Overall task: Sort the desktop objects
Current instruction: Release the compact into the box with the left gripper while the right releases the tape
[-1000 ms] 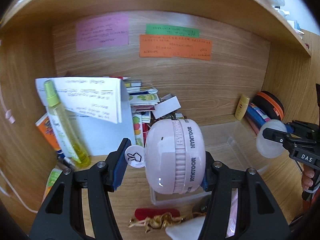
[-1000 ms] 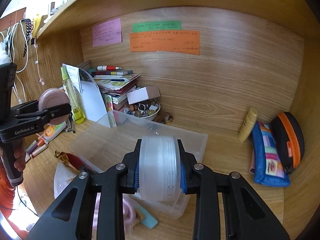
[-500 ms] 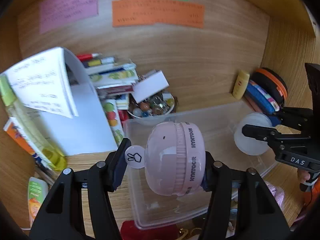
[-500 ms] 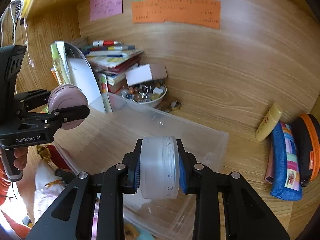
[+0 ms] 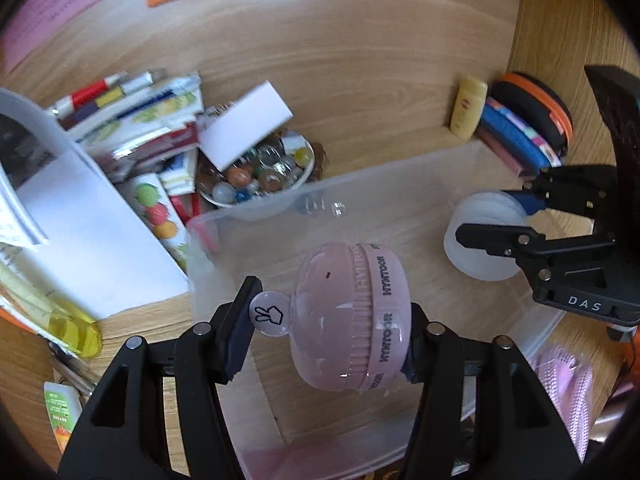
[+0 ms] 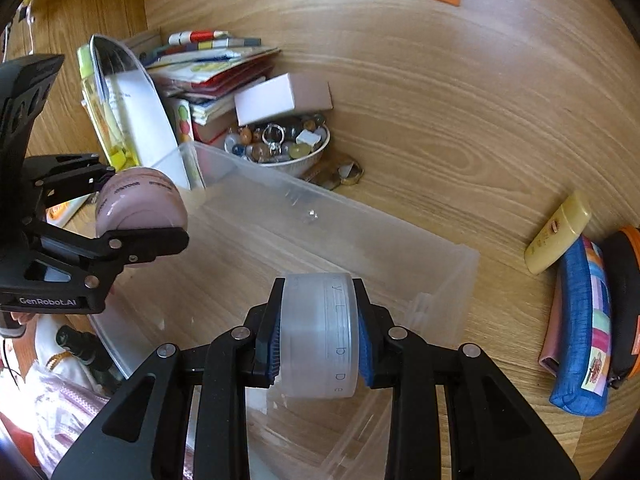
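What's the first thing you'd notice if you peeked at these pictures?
The pink round gadget, squeezed in the left gripper right over a clear bin. Beside it, the right gripper clamps a frosted white roll above the same bin. Behind the bin, a bowl of marbles sits by a messy stack of books.

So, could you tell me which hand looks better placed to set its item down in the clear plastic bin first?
Probably the right. The right gripper, shut on the frosted white round jar, hangs over the middle of the clear plastic bin. The left gripper, holding the pink round case, sits nearer the bin's left end wall.
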`<action>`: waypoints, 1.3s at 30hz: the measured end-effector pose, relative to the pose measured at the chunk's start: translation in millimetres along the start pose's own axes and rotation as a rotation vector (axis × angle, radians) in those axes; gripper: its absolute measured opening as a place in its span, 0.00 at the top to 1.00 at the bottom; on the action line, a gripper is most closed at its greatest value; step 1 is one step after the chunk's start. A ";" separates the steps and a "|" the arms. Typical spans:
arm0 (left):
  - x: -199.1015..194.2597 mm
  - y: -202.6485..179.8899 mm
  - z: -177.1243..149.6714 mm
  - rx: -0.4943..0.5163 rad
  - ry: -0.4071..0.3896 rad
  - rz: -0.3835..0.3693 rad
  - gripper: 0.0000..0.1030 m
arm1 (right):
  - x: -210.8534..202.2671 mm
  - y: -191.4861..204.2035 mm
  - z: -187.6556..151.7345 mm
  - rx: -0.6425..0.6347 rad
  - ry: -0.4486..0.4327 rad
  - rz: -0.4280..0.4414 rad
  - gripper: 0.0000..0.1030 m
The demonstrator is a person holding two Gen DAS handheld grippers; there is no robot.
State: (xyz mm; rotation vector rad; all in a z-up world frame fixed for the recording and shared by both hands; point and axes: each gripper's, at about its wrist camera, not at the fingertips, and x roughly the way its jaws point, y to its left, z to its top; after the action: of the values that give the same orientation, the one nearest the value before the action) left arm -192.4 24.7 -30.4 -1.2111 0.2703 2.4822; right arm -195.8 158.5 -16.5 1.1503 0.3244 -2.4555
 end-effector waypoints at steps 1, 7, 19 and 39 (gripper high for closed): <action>3.3 -0.2 -0.7 0.003 0.013 -0.005 0.44 | 0.5 1.1 -0.2 -0.005 0.004 0.000 0.74; 13.2 0.5 -1.6 0.009 0.075 -0.029 0.44 | 4.4 8.4 -0.9 -0.037 0.037 0.007 0.74; 23.6 -11.1 -2.8 0.083 0.126 -0.004 0.43 | 12.2 24.7 -1.7 -0.094 0.080 0.011 0.74; -23.7 -10.6 4.1 0.047 0.019 0.023 0.24 | -32.0 23.9 -3.0 -0.074 -0.021 -0.019 0.44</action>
State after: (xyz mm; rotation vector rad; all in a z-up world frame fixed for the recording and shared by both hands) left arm -177.7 30.1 -9.3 -1.2190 0.3479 2.4711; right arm -164.4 146.7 5.6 1.0954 0.4181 -2.4485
